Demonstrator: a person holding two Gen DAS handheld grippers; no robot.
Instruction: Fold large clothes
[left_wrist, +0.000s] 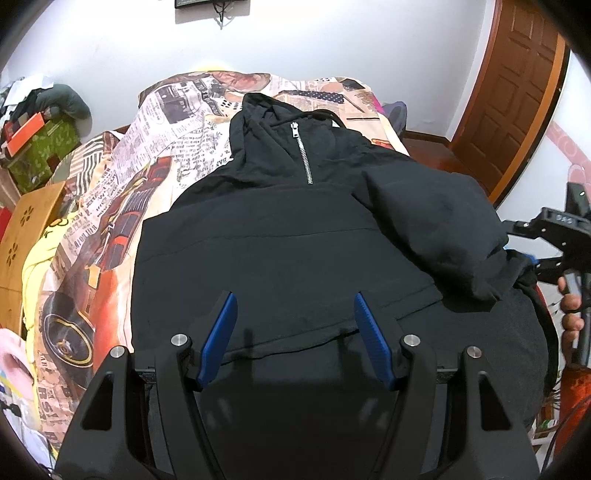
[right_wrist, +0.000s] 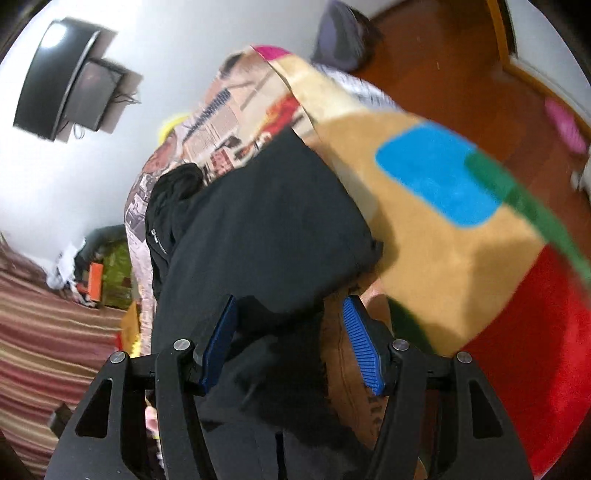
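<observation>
A black hooded pullover (left_wrist: 295, 240) with a short silver zipper (left_wrist: 303, 155) lies front up on a printed bedspread (left_wrist: 155, 147). Its right sleeve (left_wrist: 436, 229) is folded in across the chest. My left gripper (left_wrist: 291, 332) hovers open over the hem with nothing between its blue pads. At the right edge, my right gripper (left_wrist: 532, 262), held by a hand (left_wrist: 570, 314), sits by the sleeve cuff. In the right wrist view, which is blurred, the right gripper (right_wrist: 290, 332) stands open with the pullover's (right_wrist: 258, 221) black fabric lying loose between the jaws.
A tan cover with blue and red patches (right_wrist: 436, 173) drapes the bed's right side. A wooden door (left_wrist: 517, 92) and wood floor (right_wrist: 443, 55) lie beyond. Boxes and clutter (left_wrist: 40, 147) stand at the left. A dark screen (right_wrist: 66, 96) hangs on the wall.
</observation>
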